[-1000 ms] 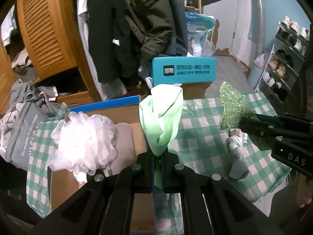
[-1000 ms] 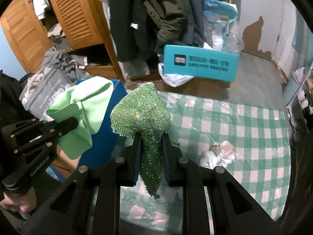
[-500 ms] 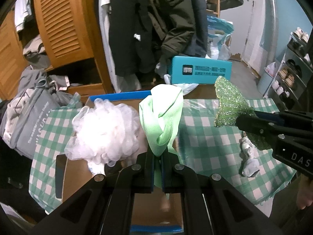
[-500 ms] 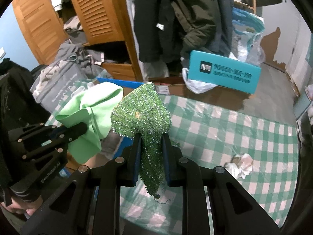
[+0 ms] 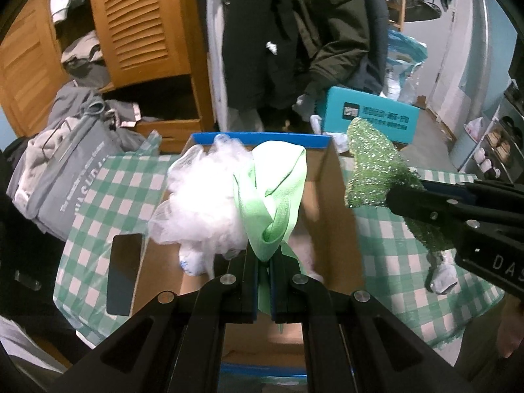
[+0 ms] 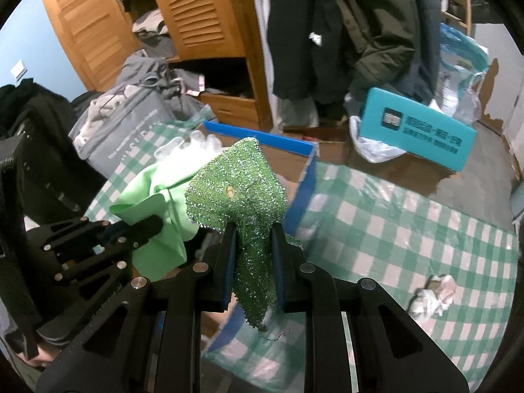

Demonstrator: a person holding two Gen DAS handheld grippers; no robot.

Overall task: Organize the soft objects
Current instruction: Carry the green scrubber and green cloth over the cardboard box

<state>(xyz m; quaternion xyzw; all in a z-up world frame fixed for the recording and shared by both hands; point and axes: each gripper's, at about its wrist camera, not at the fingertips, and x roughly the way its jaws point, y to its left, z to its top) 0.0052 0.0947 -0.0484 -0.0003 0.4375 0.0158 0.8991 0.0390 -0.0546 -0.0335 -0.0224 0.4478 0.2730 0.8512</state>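
Observation:
My left gripper (image 5: 264,255) is shut on a light green cloth (image 5: 271,190), which bunches up above the jaws. It hangs over an open cardboard box with a blue rim (image 5: 340,216). Inside the box lies a white mesh bath puff (image 5: 199,196). My right gripper (image 6: 252,232) is shut on a glittery green scouring cloth (image 6: 239,186), held just right of the box over its blue edge (image 6: 304,190). In the left wrist view the right gripper (image 5: 398,201) comes in from the right with the scouring cloth (image 5: 373,170). The right wrist view shows the left gripper (image 6: 150,226) and its green cloth (image 6: 157,206) at the left.
A green-and-white checked tablecloth (image 6: 409,229) covers the table. A crumpled white wad (image 6: 432,294) lies on it at the right. Behind stand a teal box (image 6: 416,131), hanging coats (image 5: 314,32), a wooden louvred wardrobe (image 5: 137,26) and a grey bag (image 5: 75,163). Shoe shelves (image 5: 497,144) line the right wall.
Both grippers have swung left across the table, each still holding its cloth. The box and the white puff now sit right under the left gripper; the crumpled wad has slid away to the right.

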